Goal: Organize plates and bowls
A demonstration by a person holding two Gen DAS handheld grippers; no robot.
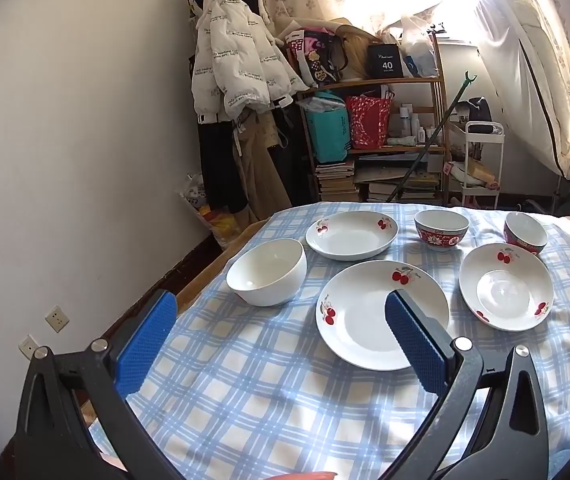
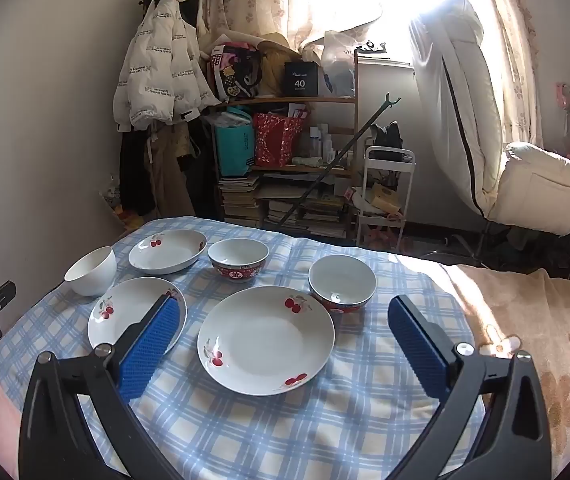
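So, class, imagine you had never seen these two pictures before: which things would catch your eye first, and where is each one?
First come the three cherry-print plates on the blue checked cloth: one in the middle, one to its left, one at the back. Next, two red-patterned bowls, one at the back and one on the right, and a plain white bowl at the far left. The blue-padded right gripper frames the scene, wide open.
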